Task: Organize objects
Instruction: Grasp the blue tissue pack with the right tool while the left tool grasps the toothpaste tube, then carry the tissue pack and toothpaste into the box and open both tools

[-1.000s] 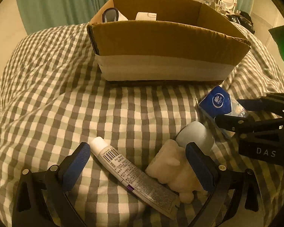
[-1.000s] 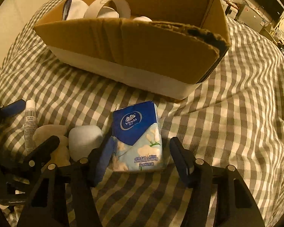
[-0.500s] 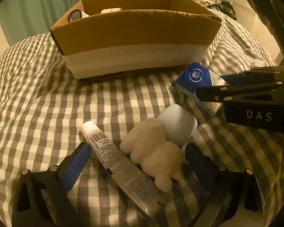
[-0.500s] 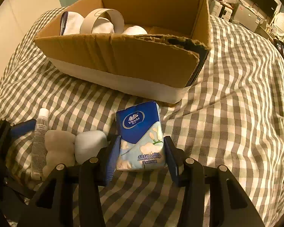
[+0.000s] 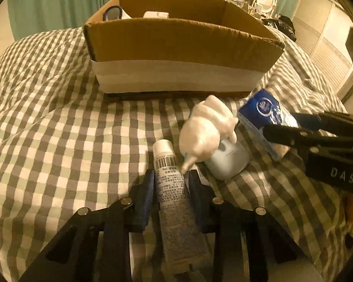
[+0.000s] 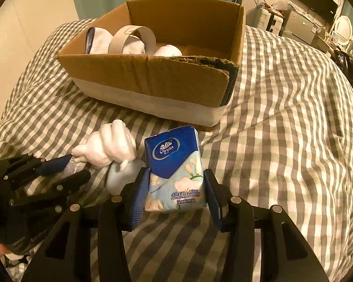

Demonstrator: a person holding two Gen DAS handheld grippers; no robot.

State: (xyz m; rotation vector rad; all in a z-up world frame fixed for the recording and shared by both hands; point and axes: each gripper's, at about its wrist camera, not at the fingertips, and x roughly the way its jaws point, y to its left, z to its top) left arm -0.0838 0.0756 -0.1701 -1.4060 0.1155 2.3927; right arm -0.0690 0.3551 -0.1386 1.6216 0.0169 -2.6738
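Note:
My left gripper (image 5: 171,183) is shut on a white tube with a barcode (image 5: 170,183), just above the checked bedspread. A white squishy toy (image 5: 206,131) leans on a pale blue rounded case (image 5: 227,159) just right of the tube. My right gripper (image 6: 176,188) is shut on a blue Vinda tissue pack (image 6: 175,169); the pack also shows in the left wrist view (image 5: 263,115). The cardboard box (image 6: 153,80) stands behind, holding a white sock (image 6: 97,42), a paper ring (image 6: 133,34) and a white roll (image 6: 168,50).
The checked bedspread (image 6: 282,117) slopes away on all sides. Green curtains (image 5: 58,2) hang behind the box. A shelf with a monitor and small devices (image 6: 301,18) stands at the far right.
My left gripper closed on the tube and lifted it; the white toy tipped up onto the blue case. My right gripper closed on the tissue pack and raised it slightly.

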